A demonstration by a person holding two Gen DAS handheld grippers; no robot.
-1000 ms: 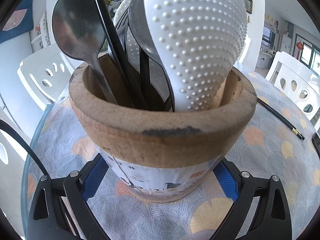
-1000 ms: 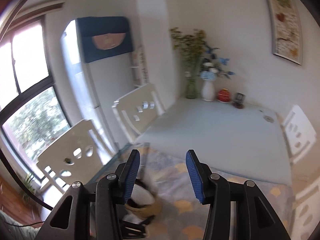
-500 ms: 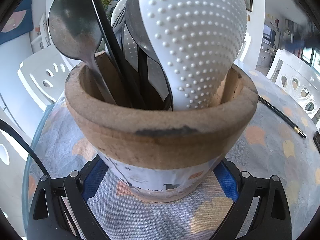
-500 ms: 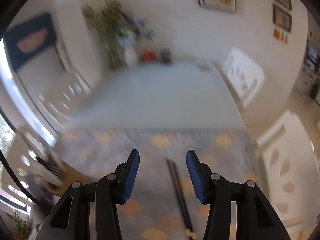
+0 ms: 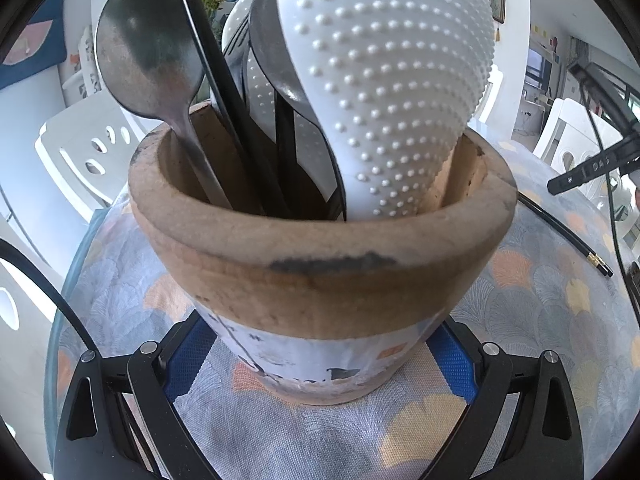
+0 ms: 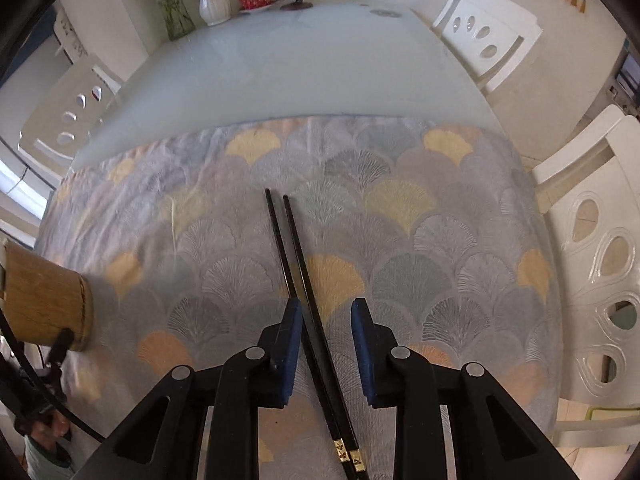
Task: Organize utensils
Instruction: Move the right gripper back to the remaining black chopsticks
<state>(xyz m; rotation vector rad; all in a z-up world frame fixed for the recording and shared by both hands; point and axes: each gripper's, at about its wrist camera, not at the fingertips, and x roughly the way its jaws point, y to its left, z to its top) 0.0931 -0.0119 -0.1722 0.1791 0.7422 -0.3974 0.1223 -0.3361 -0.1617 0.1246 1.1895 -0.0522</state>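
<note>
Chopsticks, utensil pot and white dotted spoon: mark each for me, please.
chopsticks [image 6: 298, 264]: right wrist view, mid-shaft of the pair lying on the cloth.
utensil pot [image 5: 320, 248]: left wrist view, front of its brown rim.
white dotted spoon [image 5: 392, 80]: left wrist view, back of its bowl.

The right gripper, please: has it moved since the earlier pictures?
Yes. The right gripper has swung from the far wall down to the tablecloth, now straddling the black chopsticks; its jaws have just been closing, not yet pressing.
</note>
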